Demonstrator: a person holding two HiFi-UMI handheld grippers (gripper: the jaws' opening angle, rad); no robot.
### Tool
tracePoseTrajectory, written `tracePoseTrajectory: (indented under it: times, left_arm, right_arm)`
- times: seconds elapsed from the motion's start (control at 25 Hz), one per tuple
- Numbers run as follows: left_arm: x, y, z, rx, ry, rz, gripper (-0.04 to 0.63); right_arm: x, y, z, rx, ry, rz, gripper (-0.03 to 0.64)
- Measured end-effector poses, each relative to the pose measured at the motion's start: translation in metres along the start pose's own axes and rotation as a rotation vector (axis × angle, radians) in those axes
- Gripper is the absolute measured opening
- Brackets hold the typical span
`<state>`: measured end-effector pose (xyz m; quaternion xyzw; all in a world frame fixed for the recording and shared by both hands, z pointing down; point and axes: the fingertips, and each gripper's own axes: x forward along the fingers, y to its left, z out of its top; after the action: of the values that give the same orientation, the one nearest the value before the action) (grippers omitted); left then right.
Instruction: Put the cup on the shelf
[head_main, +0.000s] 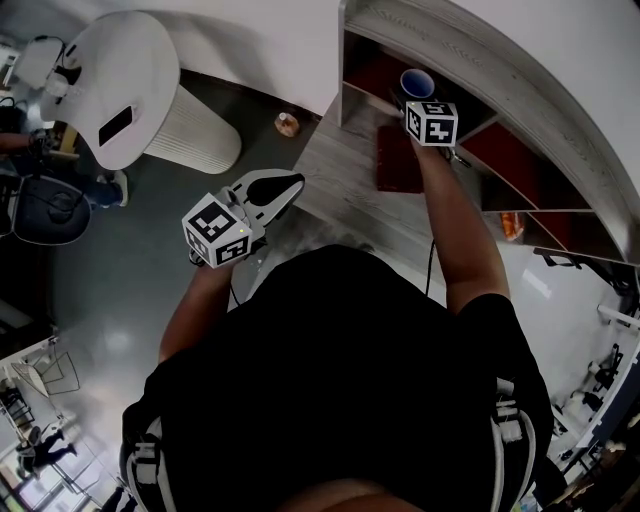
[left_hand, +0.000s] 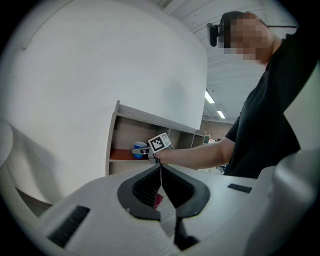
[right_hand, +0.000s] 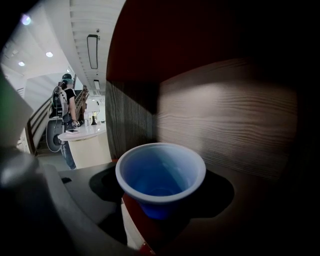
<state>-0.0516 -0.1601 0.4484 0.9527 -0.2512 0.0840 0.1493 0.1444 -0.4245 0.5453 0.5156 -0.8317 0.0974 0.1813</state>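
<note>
A blue cup (head_main: 416, 82) (right_hand: 160, 175) stands upright on the red floor of a compartment in the wooden shelf (head_main: 460, 50) (right_hand: 235, 130). My right gripper (head_main: 408, 95) (right_hand: 162, 202) reaches into that compartment, its jaws spread wide on either side of the cup's lower part, and the pads do not appear to press on it. The left gripper view shows the same cup (left_hand: 140, 149) in the shelf (left_hand: 125, 130) beside the right gripper's marker cube. My left gripper (head_main: 290, 185) (left_hand: 161, 170) hangs in front of my chest, shut and empty.
A dark red flat thing (head_main: 395, 160) lies on the wooden ledge below the compartment. A white round counter (head_main: 120, 80) with a phone (head_main: 115, 125) stands at the left. A small object (head_main: 287, 124) sits on the floor by the wall. A person (right_hand: 65, 115) stands far off.
</note>
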Motion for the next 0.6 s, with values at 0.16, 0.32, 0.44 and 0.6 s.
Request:
tracePoseTrajectory:
  times: [0.16, 0.32, 0.44, 0.6]
  left_arm:
    - [-0.004, 0.000, 0.000, -0.003, 0.000, 0.013, 0.018]
    - [-0.005, -0.001, -0.001, -0.015, -0.004, 0.007, 0.018]
    - [-0.005, -0.005, -0.002, -0.013, -0.003, -0.008, 0.018]
    - [-0.006, -0.011, -0.002, -0.007, -0.005, -0.020, 0.018]
  right_arm:
    - [-0.003, 0.000, 0.000, 0.003, 0.003, -0.008, 0.334]
    - [-0.007, -0.003, -0.003, -0.004, 0.005, -0.028, 0.334]
    - [-0.010, -0.005, -0.005, -0.004, 0.012, -0.042, 0.337]
    - [-0.018, -0.007, -0.008, 0.000, 0.012, -0.055, 0.337]
